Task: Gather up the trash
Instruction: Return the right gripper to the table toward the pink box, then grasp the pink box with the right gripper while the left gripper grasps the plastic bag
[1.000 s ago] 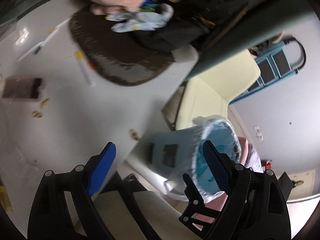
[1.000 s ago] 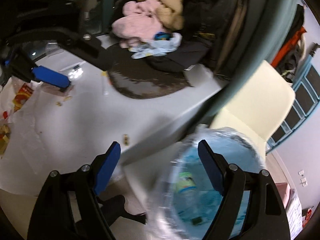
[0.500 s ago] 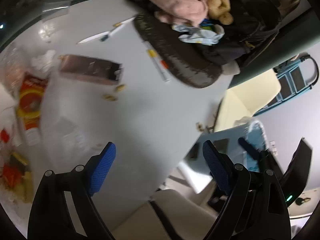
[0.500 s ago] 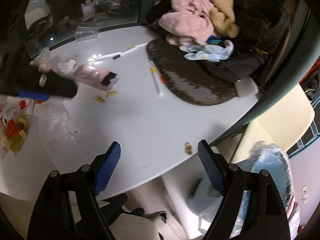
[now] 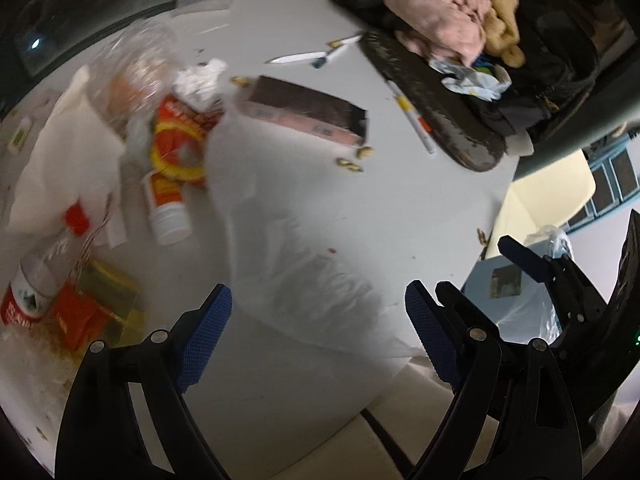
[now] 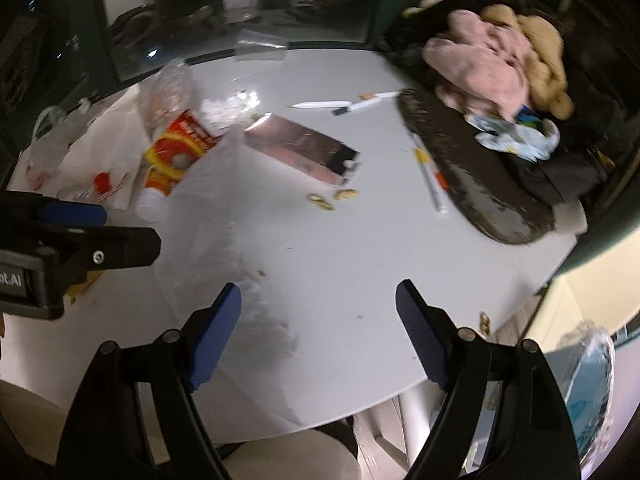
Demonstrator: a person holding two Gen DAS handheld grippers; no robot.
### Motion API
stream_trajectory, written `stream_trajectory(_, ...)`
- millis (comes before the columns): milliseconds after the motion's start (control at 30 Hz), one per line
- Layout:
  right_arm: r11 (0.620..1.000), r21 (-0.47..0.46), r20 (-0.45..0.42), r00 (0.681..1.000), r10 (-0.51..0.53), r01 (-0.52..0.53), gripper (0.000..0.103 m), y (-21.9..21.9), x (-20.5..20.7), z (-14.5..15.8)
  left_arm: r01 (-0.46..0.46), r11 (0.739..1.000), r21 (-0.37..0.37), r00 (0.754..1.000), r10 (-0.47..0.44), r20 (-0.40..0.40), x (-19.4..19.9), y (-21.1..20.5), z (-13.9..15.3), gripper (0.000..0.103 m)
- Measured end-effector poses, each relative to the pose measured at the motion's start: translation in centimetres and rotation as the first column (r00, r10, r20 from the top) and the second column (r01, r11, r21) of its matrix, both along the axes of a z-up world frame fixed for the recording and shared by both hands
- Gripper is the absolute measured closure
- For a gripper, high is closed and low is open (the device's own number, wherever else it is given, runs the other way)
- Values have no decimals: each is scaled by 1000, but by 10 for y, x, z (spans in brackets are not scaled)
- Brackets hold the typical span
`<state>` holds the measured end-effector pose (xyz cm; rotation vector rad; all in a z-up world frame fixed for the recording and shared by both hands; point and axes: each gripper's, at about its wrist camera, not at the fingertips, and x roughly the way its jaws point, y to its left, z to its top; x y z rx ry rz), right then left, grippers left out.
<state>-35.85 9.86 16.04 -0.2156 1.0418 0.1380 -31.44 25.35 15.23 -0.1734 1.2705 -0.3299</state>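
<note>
Trash lies on a white round table [image 5: 400, 208]: an orange and white bottle [image 5: 170, 200] [image 6: 160, 184], a crumpled tissue [image 5: 200, 78], a clear plastic bottle [image 6: 164, 92], a brown and pink box [image 5: 308, 110] [image 6: 304, 150], red and gold wrappers [image 5: 92, 308], and a clear plastic sheet [image 5: 304, 248]. My left gripper [image 5: 318, 336] is open and empty over the table's near edge. My right gripper [image 6: 318, 332] is open and empty, to the right of the left one. A blue bin with a plastic liner [image 5: 516, 300] [image 6: 588, 392] stands below the table on the right.
A dark oval mat [image 6: 480, 184] with a pile of clothes [image 6: 492, 60] fills the table's far right. Pens [image 6: 428, 168] and small nut shells [image 6: 332, 198] lie mid-table. A cream chair [image 5: 548, 192] stands beside the bin. A dark window [image 6: 240, 0] is behind.
Both grippers swung left and up, from over the bin to over the table. The trash pile on the left came into view. The bin slid to the right edge.
</note>
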Motion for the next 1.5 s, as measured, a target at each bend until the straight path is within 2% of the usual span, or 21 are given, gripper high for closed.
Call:
stream_trajectory(300, 995, -5, -68, 993, 99, -99, 26, 23, 28, -21, -97, 995, -16, 989, 95, -110, 19, 27, -35, 17)
stream_trajectory(600, 982, -22, -127, 975, 182, -187, 26, 9, 72, -42, -150, 989, 1, 968, 147, -205, 49, 11, -72, 18)
stream_trajectory(900, 967, 4, -196, 948, 250, -254, 26, -6, 127, -62, -221, 967, 127, 942, 245, -228, 72, -5, -96, 18)
stream_trajectory(967, 952, -1, -187, 936, 300, -305, 26, -2, 140, -63, -254, 956, 146, 934, 282, -221, 77, -5, -98, 18)
stream_trajectory(1067, 935, 8, -193, 917, 348, -354, 26, 0, 159, -67, -336, 932, 137, 902, 360, -239, 81, 0, -104, 18)
stream_trajectory(1233, 908, 44, -211, 884, 417, -417, 26, 6, 180, -77, -389, 911, 138, 877, 412, -248, 89, 2, -114, 18)
stream_trajectory(1333, 895, 50, -220, 869, 443, -443, 26, 11, 192, -85, -429, 897, 105, 858, 441, -264, 96, 8, -120, 18)
stream_trajectory(1400, 889, 46, -225, 862, 454, -456, 26, 13, 197, -87, -425, 899, 105, 863, 437, -253, 102, 7, -121, 21)
stream_trajectory(1500, 882, 52, -223, 856, 467, -468, 26, 16, 205, -91, -365, 921, 135, 903, 386, -188, 116, -3, -120, 33)
